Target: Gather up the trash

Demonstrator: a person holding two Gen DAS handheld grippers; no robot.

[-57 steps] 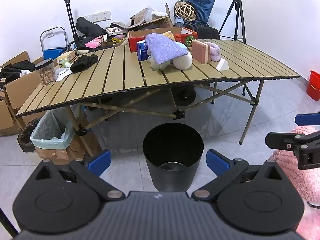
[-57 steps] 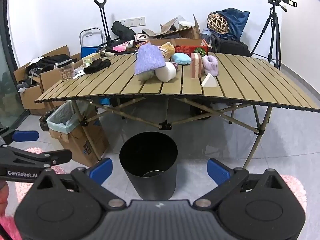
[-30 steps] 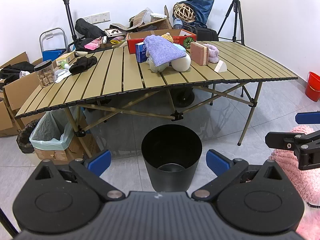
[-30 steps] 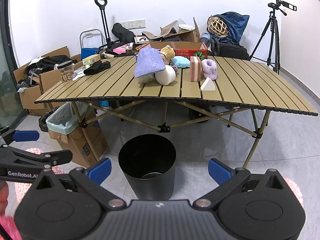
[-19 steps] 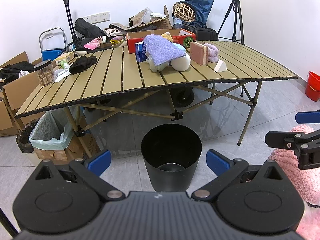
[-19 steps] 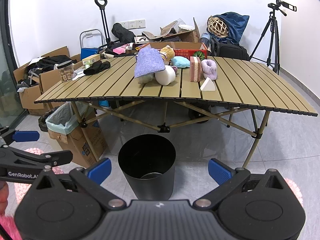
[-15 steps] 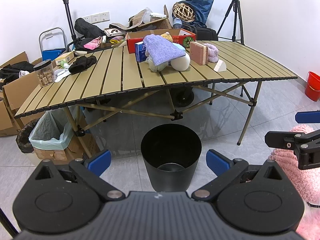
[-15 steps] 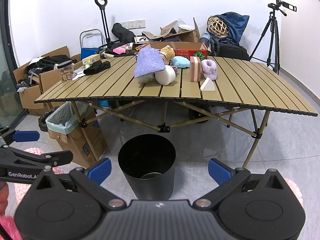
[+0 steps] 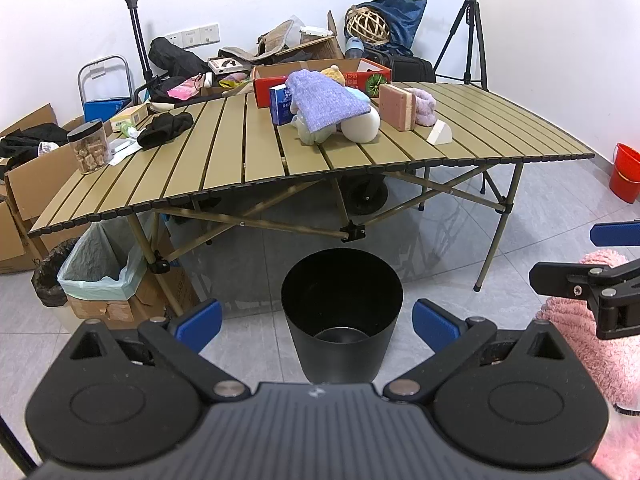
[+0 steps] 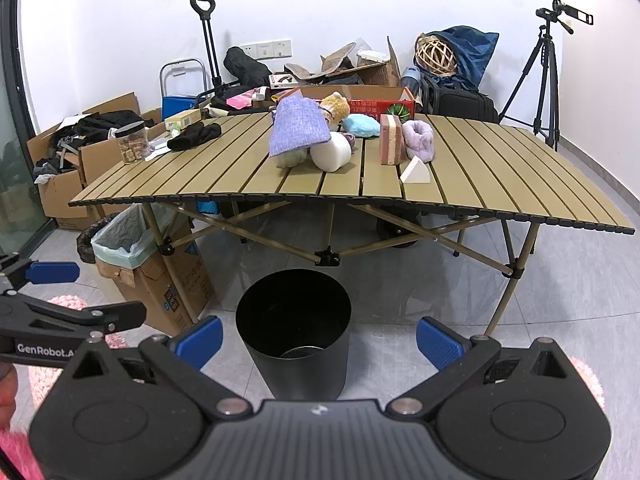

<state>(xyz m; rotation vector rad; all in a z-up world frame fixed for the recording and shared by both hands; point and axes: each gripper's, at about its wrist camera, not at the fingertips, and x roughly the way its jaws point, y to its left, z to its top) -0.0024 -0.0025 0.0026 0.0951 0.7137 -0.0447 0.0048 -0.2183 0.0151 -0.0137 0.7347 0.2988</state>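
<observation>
Left wrist view: I am holding the left gripper and right gripper wide open and empty above the black bin. Collection is not yet starting; clutter is sitting on the table behind the bin.

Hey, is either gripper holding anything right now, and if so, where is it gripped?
Nothing is held. The left gripper and right gripper are both open and empty, above the black bin on the floor.

Makeshift recording or storage room. Evidence ahead of the claw: folding slat table, camera tripod far right, cardboard boxes piled left, hand trolley against bare wall.
</observation>
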